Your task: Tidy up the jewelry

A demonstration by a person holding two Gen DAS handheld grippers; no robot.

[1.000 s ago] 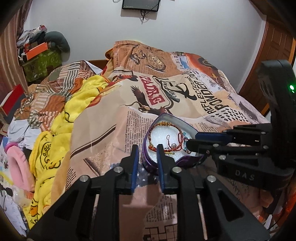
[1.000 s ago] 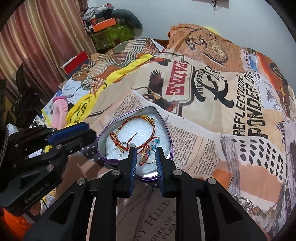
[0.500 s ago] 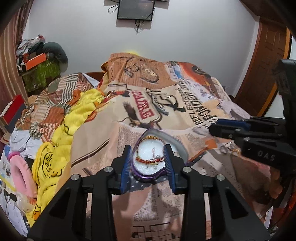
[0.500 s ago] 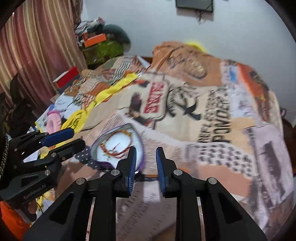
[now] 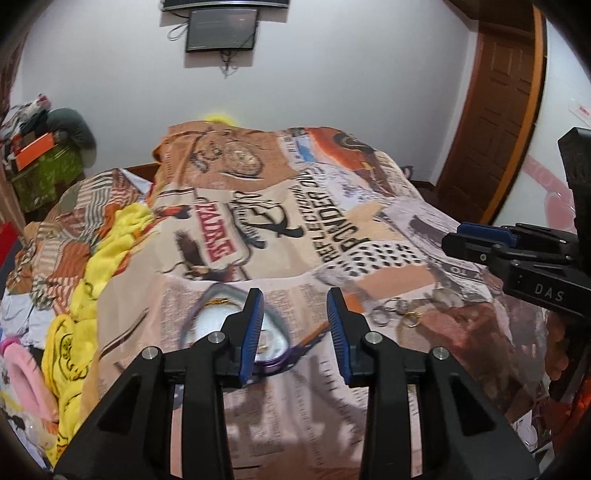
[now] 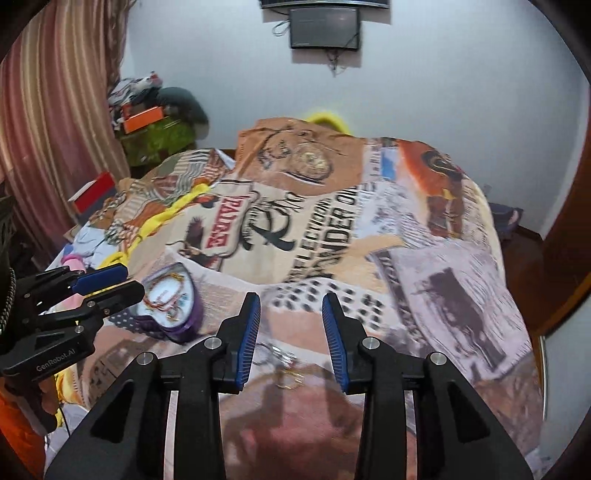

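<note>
Jaws now parted, rings (image 6: 286,363) between.

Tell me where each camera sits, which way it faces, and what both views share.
Left wrist: on the left tool, looking forward over the bed; own open fingers below, right tool at right edge.
Right wrist: on the right tool, facing the same way; own open fingers below, left tool at left edge.
Shared: heart-shaped tin, loose rings on the printed blanket, wall screen.
</note>
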